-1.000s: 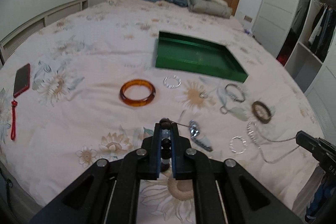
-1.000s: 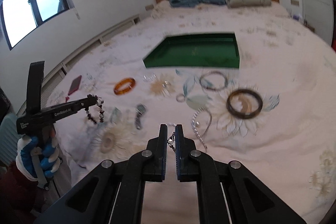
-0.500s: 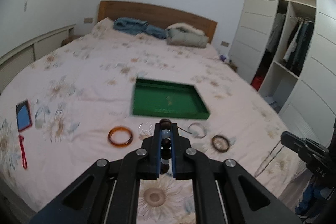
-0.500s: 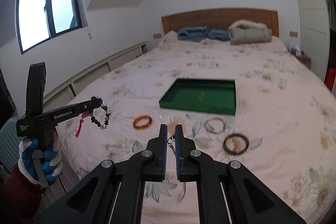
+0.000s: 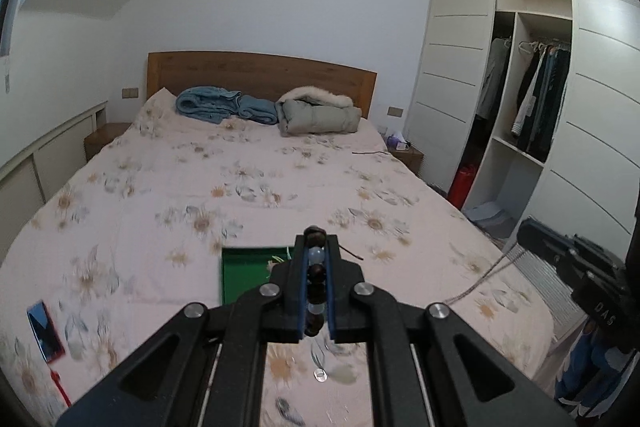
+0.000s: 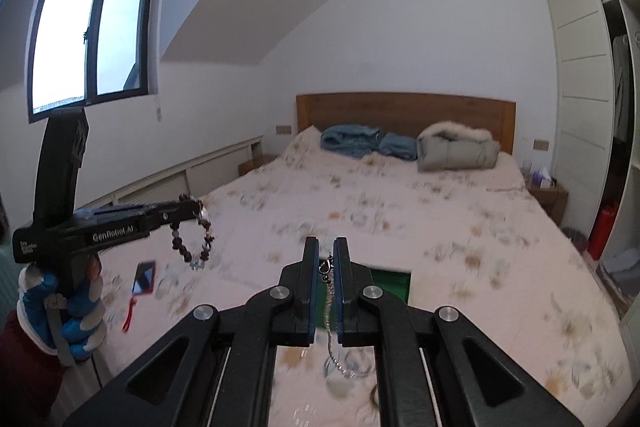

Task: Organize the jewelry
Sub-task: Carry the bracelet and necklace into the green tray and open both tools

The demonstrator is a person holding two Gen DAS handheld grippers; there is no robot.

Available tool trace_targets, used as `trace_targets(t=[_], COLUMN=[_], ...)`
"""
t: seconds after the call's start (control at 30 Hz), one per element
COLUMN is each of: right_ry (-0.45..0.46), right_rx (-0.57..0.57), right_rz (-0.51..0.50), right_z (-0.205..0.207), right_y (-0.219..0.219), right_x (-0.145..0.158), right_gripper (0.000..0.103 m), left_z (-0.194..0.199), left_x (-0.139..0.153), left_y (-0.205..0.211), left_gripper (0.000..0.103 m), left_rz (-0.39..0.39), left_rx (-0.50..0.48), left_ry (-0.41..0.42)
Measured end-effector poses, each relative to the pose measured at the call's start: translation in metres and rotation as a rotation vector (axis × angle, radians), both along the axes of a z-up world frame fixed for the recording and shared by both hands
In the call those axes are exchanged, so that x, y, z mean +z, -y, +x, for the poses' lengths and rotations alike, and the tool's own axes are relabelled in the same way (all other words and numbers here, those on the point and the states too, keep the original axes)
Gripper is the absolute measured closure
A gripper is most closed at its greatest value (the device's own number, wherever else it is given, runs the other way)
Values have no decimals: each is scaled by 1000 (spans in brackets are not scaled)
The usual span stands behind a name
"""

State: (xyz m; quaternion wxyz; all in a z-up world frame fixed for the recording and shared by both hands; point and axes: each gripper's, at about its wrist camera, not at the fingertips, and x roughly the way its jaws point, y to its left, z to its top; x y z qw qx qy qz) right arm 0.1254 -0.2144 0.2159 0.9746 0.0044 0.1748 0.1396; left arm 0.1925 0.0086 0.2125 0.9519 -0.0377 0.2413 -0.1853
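My left gripper [image 5: 316, 247] is shut on a beaded bracelet [image 5: 315, 279] of dark and pale beads, held high above the bed. In the right wrist view the left gripper [image 6: 192, 207] shows at the left with the bracelet [image 6: 192, 239] hanging from it. My right gripper [image 6: 326, 251] is shut on a silver chain necklace [image 6: 329, 303] that hangs down between the fingers. In the left wrist view the chain [image 5: 480, 279] trails from the right gripper at the right edge. The green tray [image 5: 244, 275] lies on the bed, partly hidden behind both grippers; it also shows in the right wrist view [image 6: 392, 285].
A phone with a red strap [image 5: 44, 331] lies at the bed's left edge. Small rings [image 5: 320, 374] and other jewelry lie on the floral sheet below the grippers. Folded blankets [image 5: 316, 115] sit by the headboard. An open wardrobe [image 5: 520, 115] stands right.
Both grippers have risen and tilted up from the bed with their jewelry. The tray and the loose jewelry have dropped low in both views.
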Motion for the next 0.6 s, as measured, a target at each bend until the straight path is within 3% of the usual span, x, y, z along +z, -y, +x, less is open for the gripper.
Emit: trace_targets(t=[0.13, 0.3, 0.6], right_ry=[-14, -70, -182], right_rx=[-11, -10, 69], right_rz=[-5, 5, 32], right_z=[51, 125, 235], right_y=[-3, -9, -44], right_x=[0, -28, -122], right_gripper=[96, 96, 96], left_z=[51, 116, 223], left_x=[-9, -43, -147], left_y=[13, 27, 38], left_gripper=[96, 96, 96], left_rz=[21, 53, 107], left_rx=[8, 20, 70], left_ry=[-26, -80, -213])
